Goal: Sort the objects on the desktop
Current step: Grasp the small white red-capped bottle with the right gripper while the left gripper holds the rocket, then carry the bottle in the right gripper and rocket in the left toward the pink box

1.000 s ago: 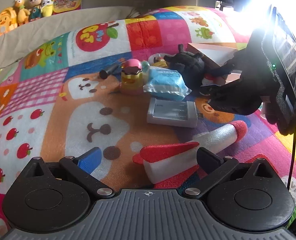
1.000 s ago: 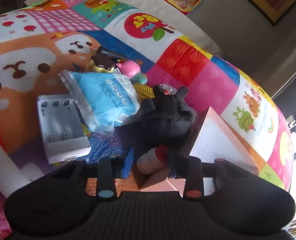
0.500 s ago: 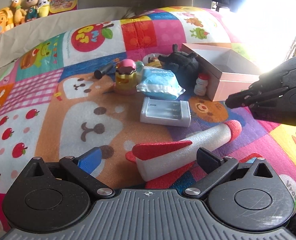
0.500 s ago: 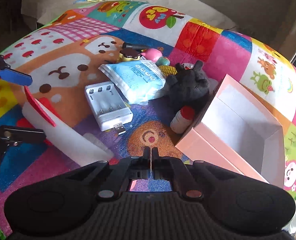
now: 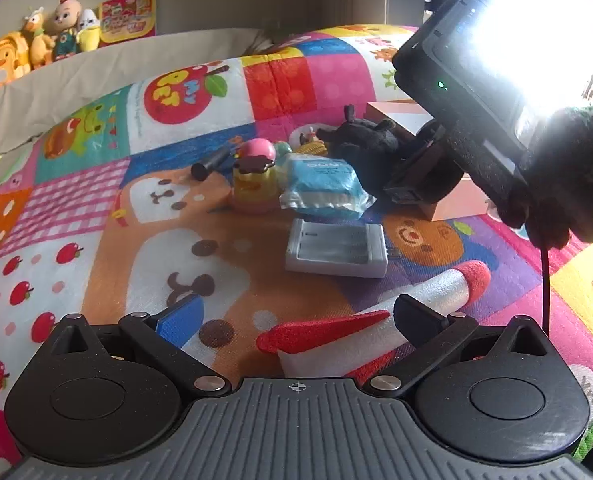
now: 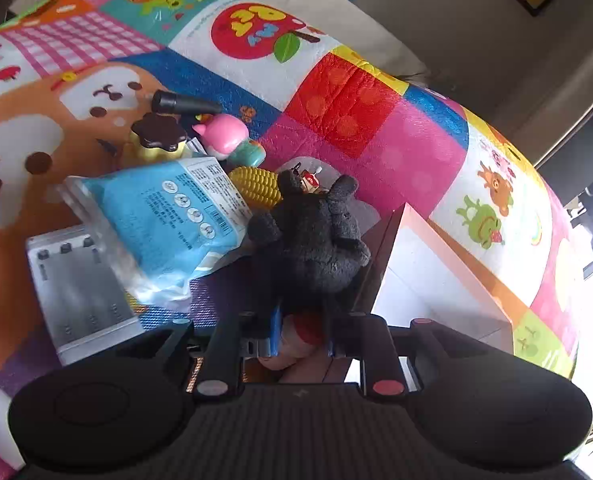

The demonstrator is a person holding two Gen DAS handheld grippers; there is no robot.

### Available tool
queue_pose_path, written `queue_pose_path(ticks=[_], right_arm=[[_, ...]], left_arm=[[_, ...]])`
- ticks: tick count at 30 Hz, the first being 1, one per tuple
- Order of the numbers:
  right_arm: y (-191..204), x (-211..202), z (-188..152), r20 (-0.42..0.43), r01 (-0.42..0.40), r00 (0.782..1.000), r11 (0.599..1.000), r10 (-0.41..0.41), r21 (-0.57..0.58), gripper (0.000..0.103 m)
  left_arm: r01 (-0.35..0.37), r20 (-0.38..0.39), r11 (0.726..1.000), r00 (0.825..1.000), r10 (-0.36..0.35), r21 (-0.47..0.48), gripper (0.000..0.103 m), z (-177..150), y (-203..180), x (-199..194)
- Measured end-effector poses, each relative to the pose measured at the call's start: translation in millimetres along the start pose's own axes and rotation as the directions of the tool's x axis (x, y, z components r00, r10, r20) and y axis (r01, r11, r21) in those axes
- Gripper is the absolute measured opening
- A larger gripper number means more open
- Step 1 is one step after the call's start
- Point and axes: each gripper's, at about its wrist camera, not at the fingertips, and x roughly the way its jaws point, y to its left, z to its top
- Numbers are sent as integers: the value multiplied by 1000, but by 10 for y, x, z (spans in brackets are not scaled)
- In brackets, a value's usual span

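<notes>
Right wrist view: the right gripper [image 6: 301,330] has its fingers drawn close on either side of a small bottle with a red cap [image 6: 302,330], which lies at the foot of the dark plush toy [image 6: 316,240]. Contact of the pads with the bottle cannot be confirmed, so whether it is truly pinched cannot be told. The pink box [image 6: 448,264], open and empty as far as visible, stands just beside it at 3 o'clock.

Left wrist view: the left gripper [image 5: 296,316] is spread wide above the play mat [image 5: 96,208]. A foam rocket [image 5: 376,320] with red fins and nose lies between its fingers, untouched as far as can be seen.

Step in hand, as judged: taking hold of the bottle for sorting. The next move calls for a firm closure on the rounded body, a lift clear of the plush toy, then a short carry toward 3 o'clock over the box wall.

Count of items on the mat:
- one bottle
- one plush toy
- one blue packet [image 6: 164,224]
- one white battery charger [image 6: 80,296]
- one toy corn cob [image 6: 256,186]
- one pink figure [image 6: 224,140]
- one yellow jar with a brown lid [image 6: 158,140]
- one black cylinder [image 6: 180,105]
- one foam rocket
- one box
</notes>
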Motion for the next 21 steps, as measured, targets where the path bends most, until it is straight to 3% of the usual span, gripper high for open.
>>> queue_pose_path(ticks=[3,5,8,11,13,17,21], right_arm=[[-59,103,87,-88,-44,995,999,43,-7,25],[-155,77,104,-154,-134,978,990,140,51,24],[-235,-165,-8,-174,-308,930,944,325,116,24],[-260,-507,-262,-116,-438,880,881,461,178,24],[-299,-732,-440,-57,-436,887,872,458,223,24],[-453,-964,-748,43,-303,952,909,303,285,30],[-581,-778,-954,68,-337,937,840,342,425,31]], left_arm=[[-4,-1,1000,1000,4,-25,103,-33,76,4],[2,5,999,1000,-1,-42,103,-55,122,-19],[7,16,999,1000,-6,-53,103,-85,168,-54],[6,19,998,1000,-5,-62,103,-94,195,-60],[7,20,998,1000,-5,-67,103,-79,192,-53],[17,31,998,999,-16,-59,103,-50,112,-54],[27,20,1000,999,-26,-8,103,-43,-17,-46]])
